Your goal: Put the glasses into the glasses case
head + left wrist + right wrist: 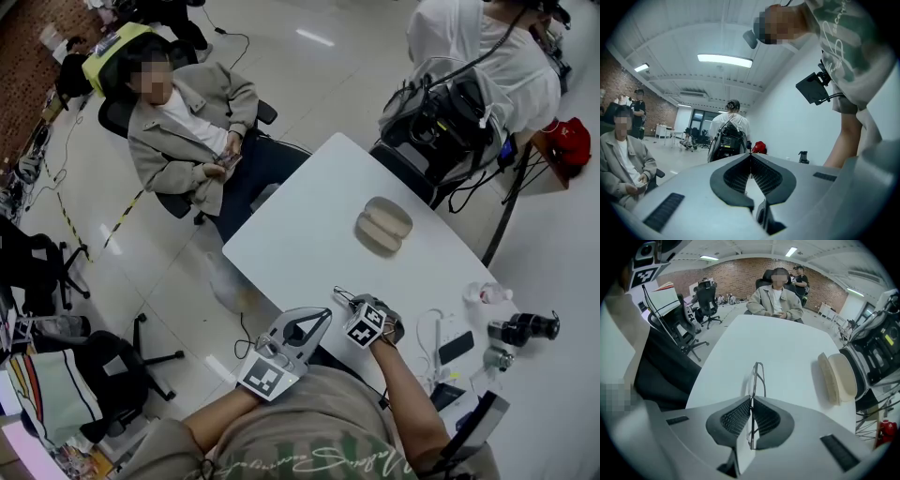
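Head view: open beige glasses case (pixel 382 225) lies mid white table (pixel 300 234), both halves facing up. Right gripper (pixel 361 307) sits at the near table edge with the glasses (pixel 343 296) poking out of its tip, well apart from the case. Left gripper (pixel 322 318) is just beside it, off the table edge. Phone (pixel 456 347) and camera lens (pixel 525 328) lie at the right.

Left gripper view: left gripper (pixel 750 155) jaws pressed together, nothing between them – aimed at a standing person (pixel 730 133) wearing a backpack.

Right gripper view: right gripper (pixel 751 400) jaws clamped on the thin glasses (pixel 758 376) frame, held edge-on above the table (pixel 787 352) – case (pixel 837 376) to the right, seated person (pixel 775 301) beyond.
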`<state>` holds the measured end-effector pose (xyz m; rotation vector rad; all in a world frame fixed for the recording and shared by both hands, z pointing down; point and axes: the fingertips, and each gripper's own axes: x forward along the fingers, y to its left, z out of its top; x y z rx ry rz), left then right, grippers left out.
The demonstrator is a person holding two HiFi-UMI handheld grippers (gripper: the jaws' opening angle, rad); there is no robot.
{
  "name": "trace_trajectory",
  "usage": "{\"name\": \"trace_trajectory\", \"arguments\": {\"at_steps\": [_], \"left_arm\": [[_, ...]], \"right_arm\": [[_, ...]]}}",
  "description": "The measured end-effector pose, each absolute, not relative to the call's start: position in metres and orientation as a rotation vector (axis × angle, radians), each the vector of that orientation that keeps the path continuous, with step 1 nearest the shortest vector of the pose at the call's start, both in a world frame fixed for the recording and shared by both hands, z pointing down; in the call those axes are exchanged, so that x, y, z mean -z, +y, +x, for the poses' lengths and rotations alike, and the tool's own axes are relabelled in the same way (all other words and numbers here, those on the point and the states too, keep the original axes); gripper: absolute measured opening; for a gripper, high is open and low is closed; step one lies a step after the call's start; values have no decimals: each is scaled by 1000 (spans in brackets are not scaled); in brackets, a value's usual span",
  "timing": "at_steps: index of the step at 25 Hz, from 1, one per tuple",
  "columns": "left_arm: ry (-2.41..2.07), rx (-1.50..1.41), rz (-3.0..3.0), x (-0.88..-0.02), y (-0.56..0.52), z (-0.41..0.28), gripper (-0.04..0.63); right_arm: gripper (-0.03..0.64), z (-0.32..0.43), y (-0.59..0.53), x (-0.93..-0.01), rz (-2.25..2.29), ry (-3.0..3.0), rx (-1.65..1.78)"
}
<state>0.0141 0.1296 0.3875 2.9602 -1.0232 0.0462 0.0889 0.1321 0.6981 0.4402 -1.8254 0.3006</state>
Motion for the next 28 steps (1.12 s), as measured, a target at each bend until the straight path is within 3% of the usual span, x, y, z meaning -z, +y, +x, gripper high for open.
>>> {"name": "trace_trajectory", "arguments": {"at_steps": [28], "left_arm": [[-980,-84,2908,-403,168,53,8]], "right_arm": [[31,118,153,-676,514,-1896,-357]]}}
